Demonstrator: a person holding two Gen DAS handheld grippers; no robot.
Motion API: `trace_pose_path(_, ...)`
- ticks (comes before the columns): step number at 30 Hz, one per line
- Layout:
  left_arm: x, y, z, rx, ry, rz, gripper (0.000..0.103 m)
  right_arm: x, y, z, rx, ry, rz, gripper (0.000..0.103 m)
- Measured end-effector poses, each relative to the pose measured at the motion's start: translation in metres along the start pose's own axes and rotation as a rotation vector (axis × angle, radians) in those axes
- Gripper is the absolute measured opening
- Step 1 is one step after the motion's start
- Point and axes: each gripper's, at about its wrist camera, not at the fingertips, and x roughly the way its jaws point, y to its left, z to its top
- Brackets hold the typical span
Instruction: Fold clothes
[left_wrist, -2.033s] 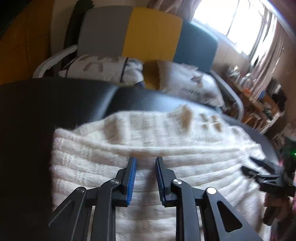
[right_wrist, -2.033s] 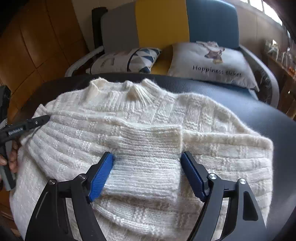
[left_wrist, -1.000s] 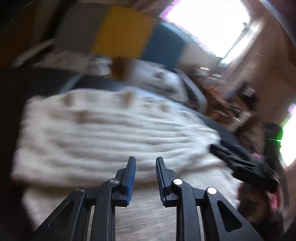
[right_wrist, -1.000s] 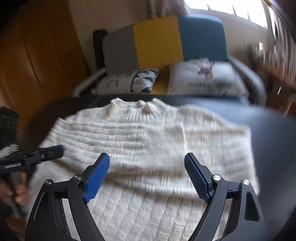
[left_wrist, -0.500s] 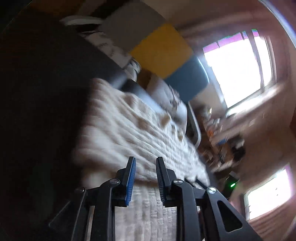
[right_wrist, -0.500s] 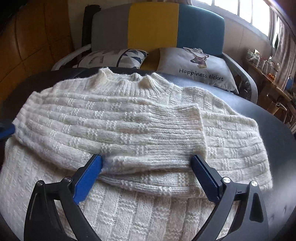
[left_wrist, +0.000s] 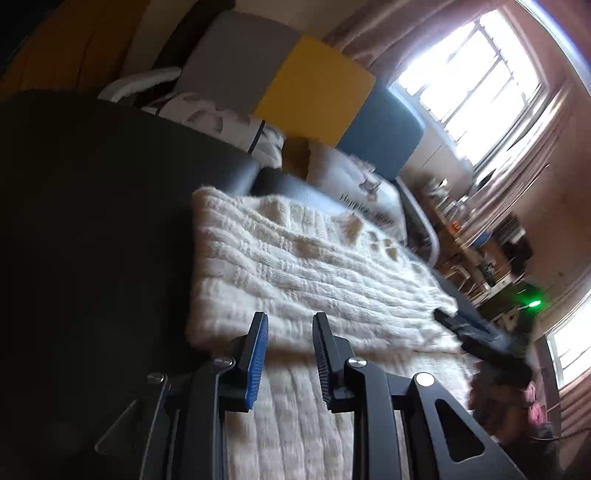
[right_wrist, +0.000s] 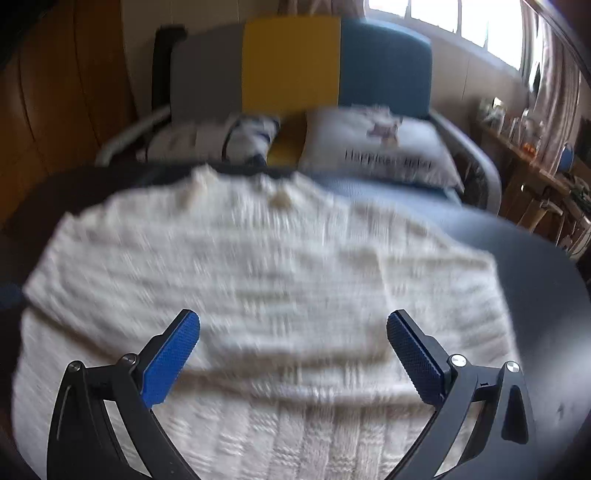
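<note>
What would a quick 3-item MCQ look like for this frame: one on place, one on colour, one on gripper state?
1. Where does the sweater lie?
A. on the dark table
B. on the armchair seat
C. on the floor

2. What colour is the middle panel of the armchair's back?
A. red
B. yellow
C. green

3. How do the right gripper's fingers stand?
A. clamped on a sleeve
B. shut on nothing
C. spread wide, holding nothing

Key: 1 A, the white sweater is spread on the dark table. 2 B, the armchair has a yellow panel between grey and blue. 3 C, the right gripper has a wide gap between its blue pads, with nothing between them.
</note>
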Motion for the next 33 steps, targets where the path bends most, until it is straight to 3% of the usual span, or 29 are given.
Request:
trace_pose_path(5,0.023,-0.004,0.008,0.029,0.035,0.087,0.023,0.039,0.016,-0.001,-0.064,0.158,-0.032,0.103)
trace_pose_path(9,0.027,-0.008,0.008,0.077,0.047,0.140,0.023,0.039,0.008,-0.012,-0.018,0.111,0.006,0.103)
trace_pose_path(11,0.019,-0.015,0.015,0.109,0.003,0.148,0.023,0.035,0.008,-0.011,-0.028,0.110,0.016,0.103)
trace_pose_path(16,0.017,-0.021,0.060,0.153,-0.062,0.145,0.023,0.017,0.001,0.019,-0.025,0.085,0.130,0.103)
trace_pose_path(20,0.054,-0.016,0.092,0.171,0.016,0.248,0.023,0.028,0.000,0.040,-0.057,0.126,0.234,0.103)
trace_pose_path(23,0.085,-0.003,0.093,0.188,0.117,0.303,0.023,0.060,-0.011,0.036,-0.036,0.219,0.193,0.103)
trace_pose_path(28,0.080,-0.014,0.087,0.245,0.071,0.339,0.023,0.062,-0.027,0.025,-0.039,0.194,0.213,0.103)
trace_pose_path(33,0.059,-0.059,0.084,0.372,-0.048,0.214,0.023,0.032,-0.045,0.036,-0.013,0.101,0.327,0.103)
